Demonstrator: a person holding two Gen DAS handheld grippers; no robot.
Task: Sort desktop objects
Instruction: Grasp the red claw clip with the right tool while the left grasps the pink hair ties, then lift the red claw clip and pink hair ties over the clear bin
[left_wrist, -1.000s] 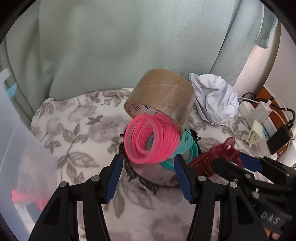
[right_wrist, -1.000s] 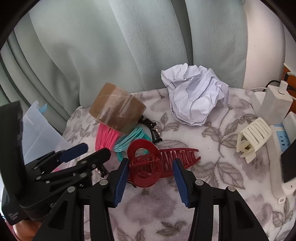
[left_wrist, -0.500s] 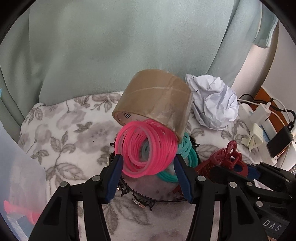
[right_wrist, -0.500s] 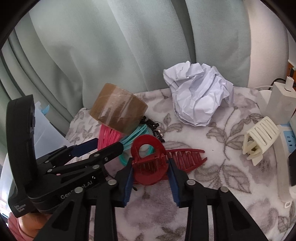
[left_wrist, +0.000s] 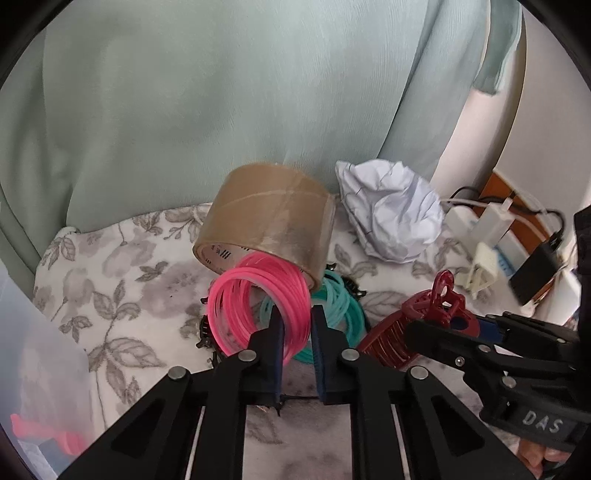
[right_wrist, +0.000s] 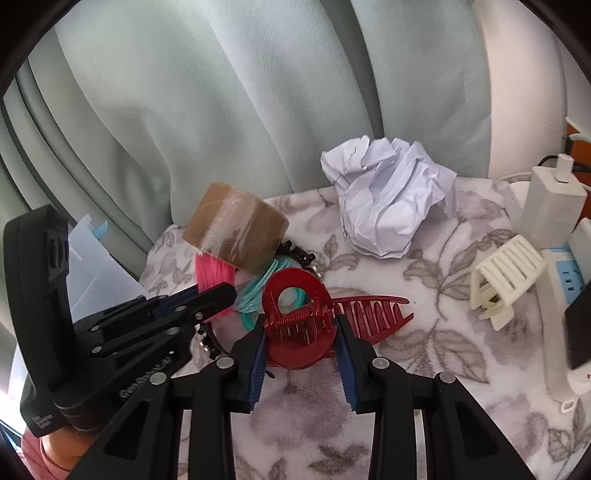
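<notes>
At the far left edge a translucent plastic bin (left_wrist: 33, 354) stands beside the bench (left_wrist: 122, 280), which is covered in a grey floral cloth. Next comes the roll of brown packing tape (left_wrist: 269, 229), tilted and resting on top of the pink rings (left_wrist: 255, 306) and the teal rings (left_wrist: 340, 310). The left tongs (left_wrist: 297, 332) have just been closing and now pinch the right side of the pink rings between their blue pads, the bundle standing on edge under the tape. Just right of the teal rings, the right tongs (right_wrist: 300, 334) clamp the rounded body of the dark red hair claw (right_wrist: 295, 317), whose long teeth lie out to the right on the cloth. Behind it sits a ball of crumpled white paper (right_wrist: 388, 206). Further right a cream hair claw (right_wrist: 506, 273) lies near a white power strip (right_wrist: 554, 295) with a charger plugged in.
</notes>
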